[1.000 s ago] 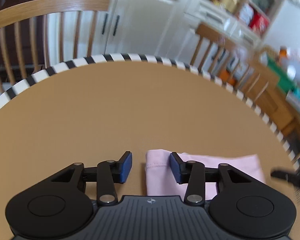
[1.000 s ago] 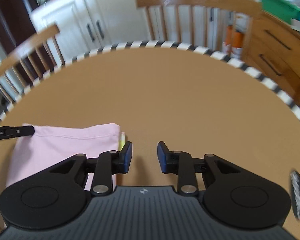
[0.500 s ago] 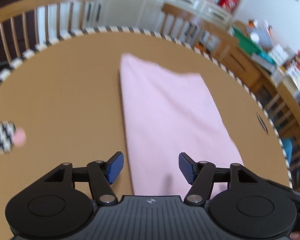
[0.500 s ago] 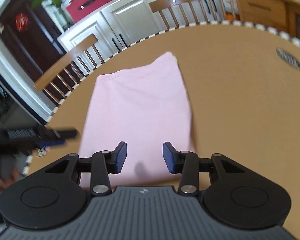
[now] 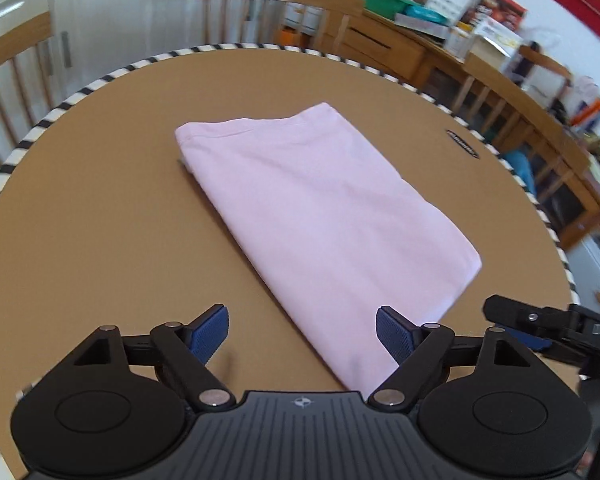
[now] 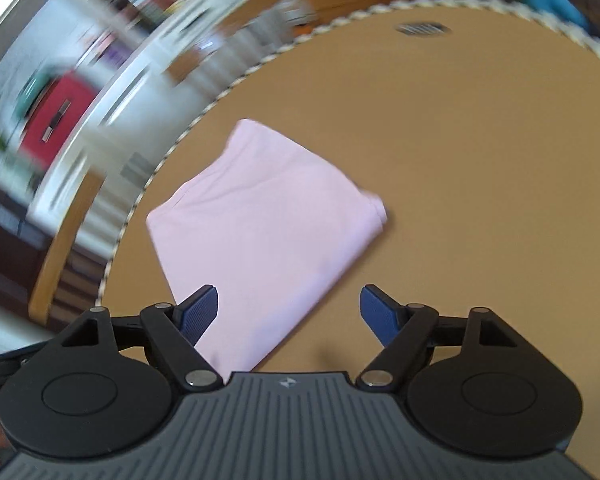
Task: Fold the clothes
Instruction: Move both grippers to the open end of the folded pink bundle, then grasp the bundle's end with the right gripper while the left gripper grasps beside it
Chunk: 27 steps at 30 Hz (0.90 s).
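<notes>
A pink garment [image 5: 324, 216] lies folded into a flat rectangle on the round brown table [image 5: 100, 220]. It also shows in the right wrist view [image 6: 260, 224]. My left gripper [image 5: 302, 330] is open and empty, held above the garment's near corner. My right gripper [image 6: 288, 312] is open and empty, held above the garment's near edge. The right gripper's tip also shows at the right edge of the left wrist view [image 5: 540, 320]. The right wrist view is blurred by motion.
The table has a black-and-white striped rim [image 5: 80, 92] and a small dark oval label [image 5: 462, 144] near its far right edge. Wooden chairs [image 5: 276, 12] stand around it. White cabinets and a cluttered wooden sideboard [image 5: 420, 48] lie behind.
Both grippers have risen and pulled back from the table and opened wider. The folded garment now lies whole in both views. The right view has swung and blurred.
</notes>
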Available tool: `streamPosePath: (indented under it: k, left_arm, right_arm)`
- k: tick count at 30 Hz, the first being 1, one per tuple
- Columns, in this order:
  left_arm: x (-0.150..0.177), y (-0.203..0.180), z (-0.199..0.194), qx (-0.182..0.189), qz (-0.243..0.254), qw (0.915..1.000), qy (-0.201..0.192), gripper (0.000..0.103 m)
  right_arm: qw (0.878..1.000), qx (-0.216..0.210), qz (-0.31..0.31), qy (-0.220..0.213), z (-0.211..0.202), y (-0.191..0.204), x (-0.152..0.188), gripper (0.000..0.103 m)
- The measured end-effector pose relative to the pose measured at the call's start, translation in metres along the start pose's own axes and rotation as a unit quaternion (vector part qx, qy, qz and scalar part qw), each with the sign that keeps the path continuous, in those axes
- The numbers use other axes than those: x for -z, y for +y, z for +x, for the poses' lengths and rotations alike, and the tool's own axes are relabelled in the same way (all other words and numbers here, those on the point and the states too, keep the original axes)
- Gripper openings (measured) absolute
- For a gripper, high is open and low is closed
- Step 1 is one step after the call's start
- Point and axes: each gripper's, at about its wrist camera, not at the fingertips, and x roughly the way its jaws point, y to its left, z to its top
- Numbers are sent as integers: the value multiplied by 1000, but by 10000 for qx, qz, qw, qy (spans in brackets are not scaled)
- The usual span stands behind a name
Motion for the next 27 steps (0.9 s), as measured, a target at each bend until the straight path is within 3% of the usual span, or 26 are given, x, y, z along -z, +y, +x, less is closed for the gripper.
streamPosePath:
  k: [2,6,11,18,22,27]
  left_arm:
    - [-10,13,4,140,223,9995,145,83]
    - [-38,35,17,558,608,9963,260,83]
    - [-87,60,42,885,885,9916,341,74]
    - [-177,87,81,1238,1299,9823,531,74]
    - [-231,93,132,1713,1611,9684,833,74]
    - [-268,89,207,2116,2234,9379,1599,66]
  right_arm:
    - [9981,166,580,-105,4,-5,16,76]
    - [9899,-9,1401,-226,18,-16,31,69]
    - [9823,-136,1763,-611,34,-23,25,63]
    - [9740,-86,2091,-869,49,-21,21,64]
    - [9701,7,2153,-1125,51,-15,28,67]
    - [9601,228,2341,-1515,59,-7,32,67]
